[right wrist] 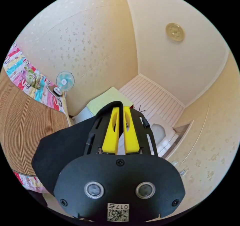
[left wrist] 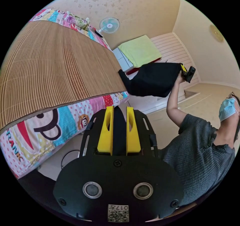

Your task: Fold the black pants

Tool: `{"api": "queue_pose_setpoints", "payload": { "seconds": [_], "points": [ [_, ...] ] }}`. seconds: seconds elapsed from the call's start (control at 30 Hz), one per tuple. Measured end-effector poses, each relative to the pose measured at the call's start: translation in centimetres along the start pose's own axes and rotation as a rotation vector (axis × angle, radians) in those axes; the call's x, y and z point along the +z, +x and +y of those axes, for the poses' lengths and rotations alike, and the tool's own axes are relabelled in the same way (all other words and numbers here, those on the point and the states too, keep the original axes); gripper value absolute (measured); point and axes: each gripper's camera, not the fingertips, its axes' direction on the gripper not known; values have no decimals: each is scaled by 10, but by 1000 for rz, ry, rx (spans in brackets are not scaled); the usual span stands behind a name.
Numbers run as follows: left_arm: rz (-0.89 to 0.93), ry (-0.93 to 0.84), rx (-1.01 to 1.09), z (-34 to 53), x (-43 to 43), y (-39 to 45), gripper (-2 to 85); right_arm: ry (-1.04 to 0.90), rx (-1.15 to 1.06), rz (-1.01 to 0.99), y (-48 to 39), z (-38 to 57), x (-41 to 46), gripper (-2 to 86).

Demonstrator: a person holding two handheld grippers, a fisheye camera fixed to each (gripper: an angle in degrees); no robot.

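Note:
The black pants [left wrist: 152,79] hang in the air beside the bed, stretched between both grippers. My left gripper [left wrist: 119,109] is shut, with a strip of black cloth pinched between its yellow jaws. In the left gripper view the right gripper [left wrist: 187,73] is held high in a person's raised hand, gripping the far edge of the pants. In the right gripper view my right gripper [right wrist: 120,108] is shut on the black pants [right wrist: 65,143], whose cloth falls away to the left below the jaws.
A bed with a woven bamboo mat [left wrist: 50,68] and a cartoon-print sheet [left wrist: 45,128] lies to the left. A small fan [left wrist: 109,25] stands at its far end. A white cabinet with a green cloth [left wrist: 140,50] stands by the wall. The person [left wrist: 200,151] stands at the right.

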Motion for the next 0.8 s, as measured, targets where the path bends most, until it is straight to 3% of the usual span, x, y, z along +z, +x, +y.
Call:
{"api": "queue_pose_setpoints", "payload": {
  "seconds": [0.07,0.2,0.33,0.47,0.63,0.8],
  "points": [
    [13,-23,58,-3,8,17,88,-23,12,-90,10,-10,-20,21],
    [-18,-64,212,-1,18,59,108,23,50,-91,16,-12,-65,15],
    [-189,-102,300,5,33,91,161,146,39,-170,25,-27,-137,12],
    [-411,-2,374,3,40,115,225,252,1,-175,29,-43,-201,12],
    [-495,78,331,-20,54,105,192,314,-24,-143,43,-53,-256,13],
    [-380,152,304,-22,41,95,186,330,9,-221,81,-35,-259,13]
  ]
}}
